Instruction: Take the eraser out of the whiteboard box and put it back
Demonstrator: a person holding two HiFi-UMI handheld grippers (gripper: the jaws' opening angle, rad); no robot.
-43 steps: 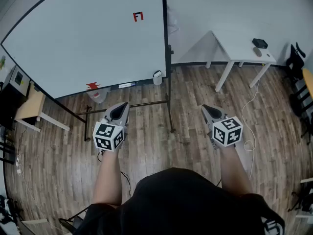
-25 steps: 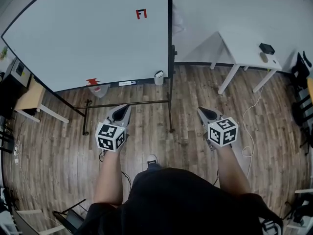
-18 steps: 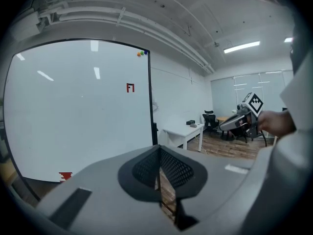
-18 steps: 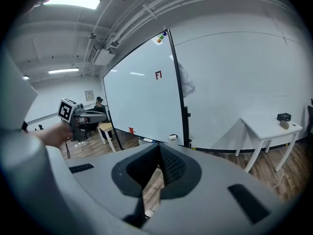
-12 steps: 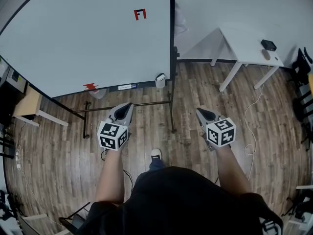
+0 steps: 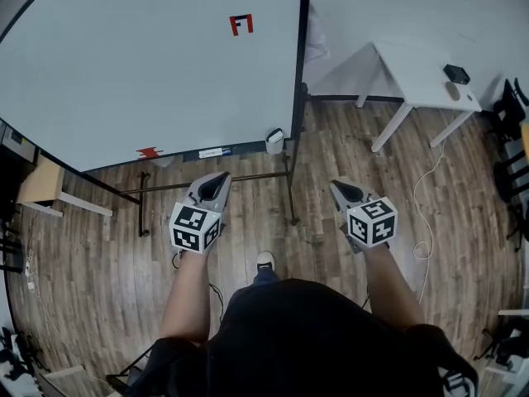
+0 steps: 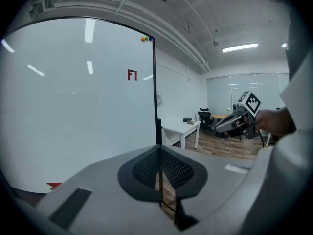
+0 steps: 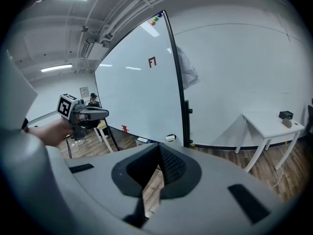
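Observation:
A big whiteboard (image 6: 149,73) on a black stand fills the upper left of the head view. A small white box (image 6: 274,141) hangs at the right end of its bottom rail and shows again in the right gripper view (image 8: 170,138). The eraser is too small to make out. My left gripper (image 6: 216,180) is held over the wood floor, short of the rail, pointing at the board; its jaws (image 7: 160,148) are shut and empty. My right gripper (image 6: 337,187) hangs level with it on the right, past the board's edge, its jaws (image 8: 157,146) also shut on nothing.
A white table (image 6: 421,77) with a dark object (image 6: 455,74) stands at the right wall. The stand's low crossbar (image 6: 248,175) and foot (image 6: 291,209) lie just ahead of me. A wooden side table (image 6: 37,184) sits left. A cable (image 6: 426,222) trails on the floor.
The whiteboard has grown larger and nearer in the head view as the person steps forward. Both grippers have moved toward it together, still shut. A shoe has come into view below.

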